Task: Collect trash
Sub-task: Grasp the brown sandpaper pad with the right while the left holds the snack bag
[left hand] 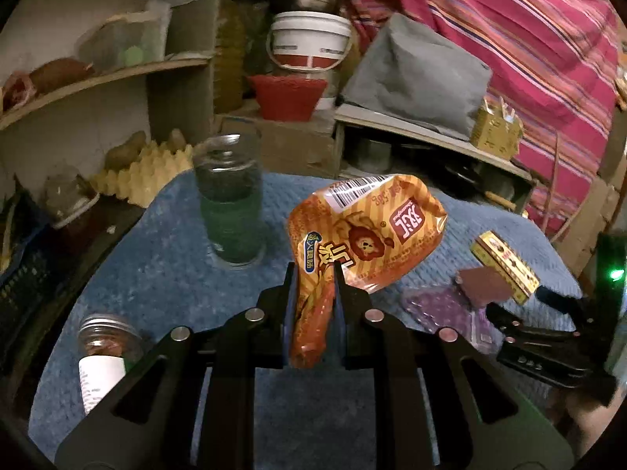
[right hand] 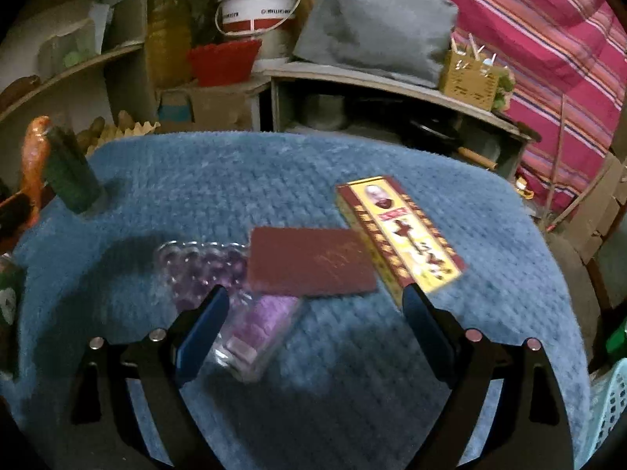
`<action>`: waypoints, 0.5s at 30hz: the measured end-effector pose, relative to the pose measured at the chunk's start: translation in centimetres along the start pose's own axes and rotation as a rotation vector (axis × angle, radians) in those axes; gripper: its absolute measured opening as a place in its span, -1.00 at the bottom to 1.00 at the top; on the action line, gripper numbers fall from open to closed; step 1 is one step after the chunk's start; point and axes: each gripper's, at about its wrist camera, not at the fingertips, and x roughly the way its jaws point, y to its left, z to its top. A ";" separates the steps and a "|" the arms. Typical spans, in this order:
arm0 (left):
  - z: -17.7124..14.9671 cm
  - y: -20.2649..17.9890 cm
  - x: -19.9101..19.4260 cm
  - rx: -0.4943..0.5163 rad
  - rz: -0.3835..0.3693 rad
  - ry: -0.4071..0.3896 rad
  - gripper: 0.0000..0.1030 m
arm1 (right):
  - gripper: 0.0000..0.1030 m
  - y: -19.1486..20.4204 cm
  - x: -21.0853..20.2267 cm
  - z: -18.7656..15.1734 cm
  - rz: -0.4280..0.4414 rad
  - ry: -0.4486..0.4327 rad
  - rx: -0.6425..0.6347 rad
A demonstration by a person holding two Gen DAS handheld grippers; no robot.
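My left gripper [left hand: 313,274] is shut on an orange snack wrapper [left hand: 364,231] with a lion print and holds it above the blue table cloth [left hand: 156,274]. My right gripper [right hand: 315,297] is open and empty, low over the cloth, with its jaws on either side of a dark red booklet [right hand: 309,262] and a clear purple plastic package [right hand: 235,297]. A yellow and red box [right hand: 399,231] lies just right of the booklet, touching it. The right gripper also shows at the right of the left wrist view [left hand: 548,313]. The wrapper shows at the far left of the right wrist view [right hand: 33,156].
A glass jar [left hand: 231,203] with green contents stands on the cloth at the back left. A small jar [left hand: 106,356] with a white label stands front left. An egg tray [left hand: 145,172], shelves, a white bucket [left hand: 309,39] and a red basket [left hand: 288,96] crowd the back. A light blue basket [right hand: 611,411] sits at the right edge.
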 end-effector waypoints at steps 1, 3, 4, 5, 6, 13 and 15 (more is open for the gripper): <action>0.1 0.4 0.0 -0.011 -0.002 -0.001 -0.71 | 0.71 0.1 0.6 0.1 0.002 0.011 0.010; 0.2 0.8 -0.2 -0.019 0.001 -0.008 -0.71 | 0.71 -0.1 1.4 0.2 0.015 0.030 0.034; 0.3 0.9 -0.1 -0.023 0.000 -0.009 -0.71 | 0.72 -0.2 1.9 0.3 0.018 0.039 0.048; 0.3 1.0 0.0 -0.027 -0.004 -0.008 -0.71 | 0.71 -0.2 2.2 0.3 0.021 0.045 0.054; 0.3 1.0 0.1 -0.030 -0.006 -0.007 -0.71 | 0.71 -0.1 2.5 0.4 0.023 0.049 0.056; 0.2 1.0 0.6 -0.034 -0.017 0.010 -0.70 | 0.67 -0.6 3.9 1.1 0.026 0.071 0.110; 0.1 1.0 0.9 -0.039 -0.020 0.019 -0.70 | 0.61 -0.8 4.0 1.1 0.026 0.070 0.116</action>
